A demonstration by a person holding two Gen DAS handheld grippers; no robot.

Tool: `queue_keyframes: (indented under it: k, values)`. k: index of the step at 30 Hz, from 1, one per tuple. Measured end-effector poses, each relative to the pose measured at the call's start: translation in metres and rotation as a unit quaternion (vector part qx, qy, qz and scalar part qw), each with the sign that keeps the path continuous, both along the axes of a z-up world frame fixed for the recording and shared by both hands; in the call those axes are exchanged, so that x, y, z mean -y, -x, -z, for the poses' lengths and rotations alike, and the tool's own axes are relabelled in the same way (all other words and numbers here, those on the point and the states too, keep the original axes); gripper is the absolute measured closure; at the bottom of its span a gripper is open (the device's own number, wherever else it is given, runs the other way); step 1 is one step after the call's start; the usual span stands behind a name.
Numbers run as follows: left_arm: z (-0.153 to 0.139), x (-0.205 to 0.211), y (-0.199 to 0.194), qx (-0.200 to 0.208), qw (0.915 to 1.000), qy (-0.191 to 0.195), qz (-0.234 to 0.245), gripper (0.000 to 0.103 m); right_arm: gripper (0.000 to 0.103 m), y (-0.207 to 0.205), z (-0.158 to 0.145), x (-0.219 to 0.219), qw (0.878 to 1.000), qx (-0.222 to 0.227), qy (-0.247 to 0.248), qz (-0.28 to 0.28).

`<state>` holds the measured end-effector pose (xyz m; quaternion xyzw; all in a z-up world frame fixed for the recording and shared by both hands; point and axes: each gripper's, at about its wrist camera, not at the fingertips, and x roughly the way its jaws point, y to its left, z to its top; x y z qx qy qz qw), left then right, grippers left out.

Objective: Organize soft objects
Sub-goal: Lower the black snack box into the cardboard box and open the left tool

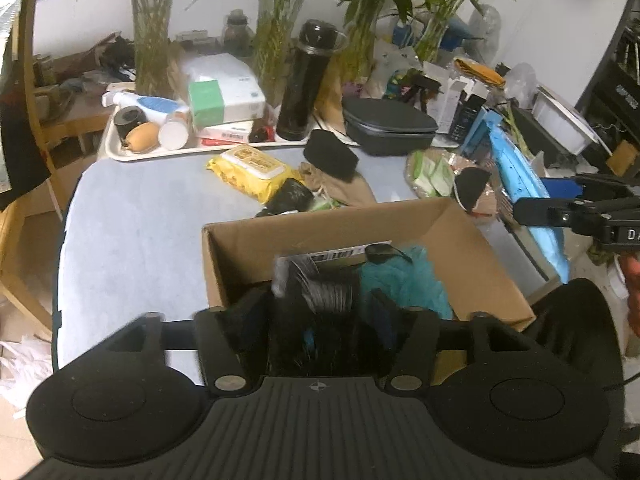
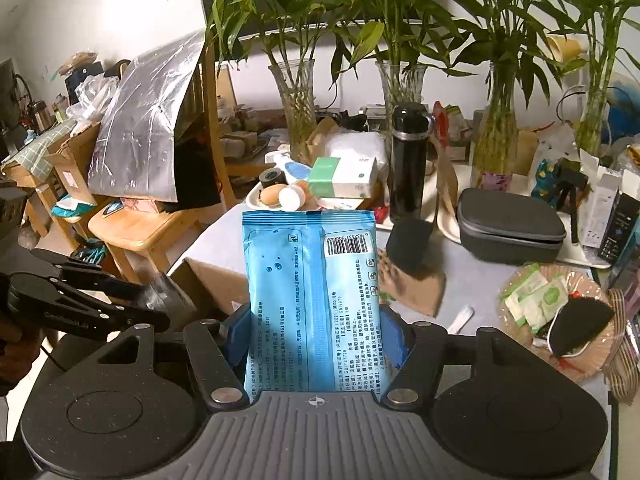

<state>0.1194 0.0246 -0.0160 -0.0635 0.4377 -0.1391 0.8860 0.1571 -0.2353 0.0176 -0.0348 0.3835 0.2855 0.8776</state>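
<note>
Hovering over the cardboard box [image 1: 472, 240], the left gripper [image 1: 316, 300] is pinching a dark, blurry soft item above a teal puff [image 1: 404, 276] already lying inside; a yellow wipes pack [image 1: 252, 172] and black sponge [image 1: 330, 156] are waiting beyond the box.

Beside the box, the right gripper [image 2: 316, 332] is clamping a blue wipes pack [image 2: 312, 280] upright, seemingly next to be stowed.

White wall [image 2: 100, 8], wooden chair [image 2: 148, 224], cluttered grey table [image 1: 132, 232].

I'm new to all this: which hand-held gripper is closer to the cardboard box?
Left. The left hand-held gripper reaches into the cardboard box, clamping a dark item. The right hand-held gripper holds a blue packet off beside the box.
</note>
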Motion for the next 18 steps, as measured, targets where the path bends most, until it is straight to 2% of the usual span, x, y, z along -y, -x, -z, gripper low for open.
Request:
queue_keyframes:
  k: [1,14,18]
  values:
    - [0.0,-0.001,0.002,0.003,1.0,0.0,-0.003,0.028,0.036,0.001,0.001,0.0,1.0,-0.002,0.0,0.0]
    - [-0.005,0.001,0.034,0.03,0.9986,-0.036,-0.022,0.027,0.036,0.006,0.019,-0.009,1.0,-0.019,0.009,-0.018]
    - [-0.003,-0.001,0.042,0.035,0.9985,-0.034,-0.025,0.027,0.036,0.006,0.023,-0.014,0.999,-0.023,0.013,-0.027]
